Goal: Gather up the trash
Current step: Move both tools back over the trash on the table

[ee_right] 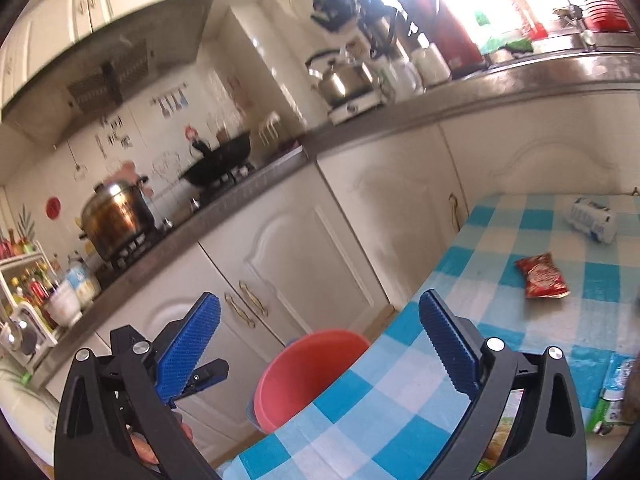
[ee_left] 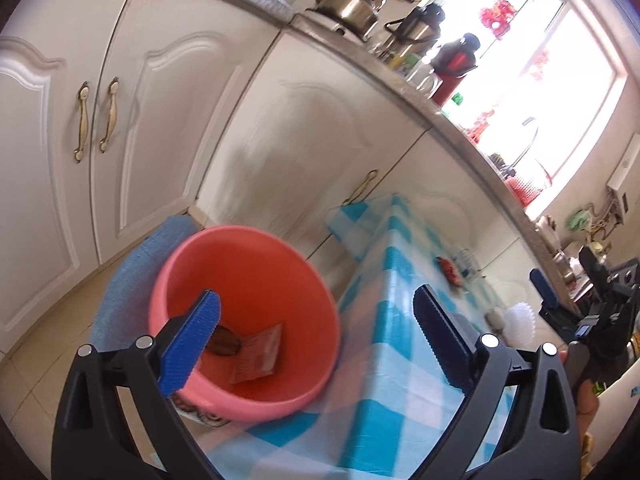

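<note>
A pink-red basin (ee_left: 248, 320) stands on the floor beside the table with the blue checked cloth (ee_left: 396, 320). It holds a brown wrapper (ee_left: 258, 354) and a dark scrap (ee_left: 224, 342). My left gripper (ee_left: 316, 344) is open and empty above the basin's rim. My right gripper (ee_right: 320, 344) is open and empty over the table's corner; the basin (ee_right: 308, 372) shows below it. On the cloth (ee_right: 460, 280) lie a red snack packet (ee_right: 542, 276), a crumpled white and blue wrapper (ee_right: 592, 220) and a green and white wrapper (ee_right: 612, 404).
White cabinets (ee_left: 120, 120) run under a grey counter (ee_right: 240, 200) with a kettle (ee_left: 352, 4), a pot (ee_right: 116, 216) and a wok (ee_right: 220, 164). A blue mat (ee_left: 128, 272) lies under the basin. A white ruffled object (ee_left: 518, 322) sits on the table.
</note>
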`<action>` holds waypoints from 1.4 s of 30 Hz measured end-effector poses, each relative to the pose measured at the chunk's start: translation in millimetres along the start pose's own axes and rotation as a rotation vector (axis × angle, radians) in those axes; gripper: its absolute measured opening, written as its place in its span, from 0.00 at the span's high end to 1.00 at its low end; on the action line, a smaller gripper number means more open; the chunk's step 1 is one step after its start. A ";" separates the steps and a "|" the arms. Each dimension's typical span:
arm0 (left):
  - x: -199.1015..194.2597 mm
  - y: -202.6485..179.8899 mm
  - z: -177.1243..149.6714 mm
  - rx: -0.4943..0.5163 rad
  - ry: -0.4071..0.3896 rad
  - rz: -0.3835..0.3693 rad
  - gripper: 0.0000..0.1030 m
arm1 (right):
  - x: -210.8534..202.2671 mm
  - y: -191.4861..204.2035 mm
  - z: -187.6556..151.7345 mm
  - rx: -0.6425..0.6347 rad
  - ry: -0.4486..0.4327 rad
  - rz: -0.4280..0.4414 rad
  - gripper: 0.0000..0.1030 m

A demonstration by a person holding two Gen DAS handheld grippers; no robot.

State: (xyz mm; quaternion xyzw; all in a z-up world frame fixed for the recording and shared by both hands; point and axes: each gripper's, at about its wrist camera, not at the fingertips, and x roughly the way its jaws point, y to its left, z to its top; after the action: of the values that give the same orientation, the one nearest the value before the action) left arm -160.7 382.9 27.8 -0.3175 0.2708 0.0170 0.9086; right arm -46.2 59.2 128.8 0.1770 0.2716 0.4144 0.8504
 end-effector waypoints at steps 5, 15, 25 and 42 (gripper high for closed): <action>-1.9 -35.4 -5.7 0.017 -0.003 -0.074 0.04 | -46.2 -26.4 4.6 0.033 -0.091 0.023 0.04; 18.4 -123.5 -34.6 0.156 0.105 -0.179 0.04 | -145.7 -82.4 23.9 0.093 -0.296 -0.057 0.04; 43.9 -190.0 -70.9 0.368 0.216 -0.175 0.04 | -214.2 -148.7 29.9 0.216 -0.397 -0.150 0.04; 91.4 -282.6 -137.1 0.678 0.339 -0.164 0.04 | -265.8 -229.9 13.7 0.345 -0.417 -0.322 0.04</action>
State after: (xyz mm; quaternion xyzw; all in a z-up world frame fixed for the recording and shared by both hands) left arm -91.4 64.2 52.9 -0.0181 0.3811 -0.1989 0.9027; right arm -33.2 -291.3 102.4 0.3547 0.1820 0.1770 0.8999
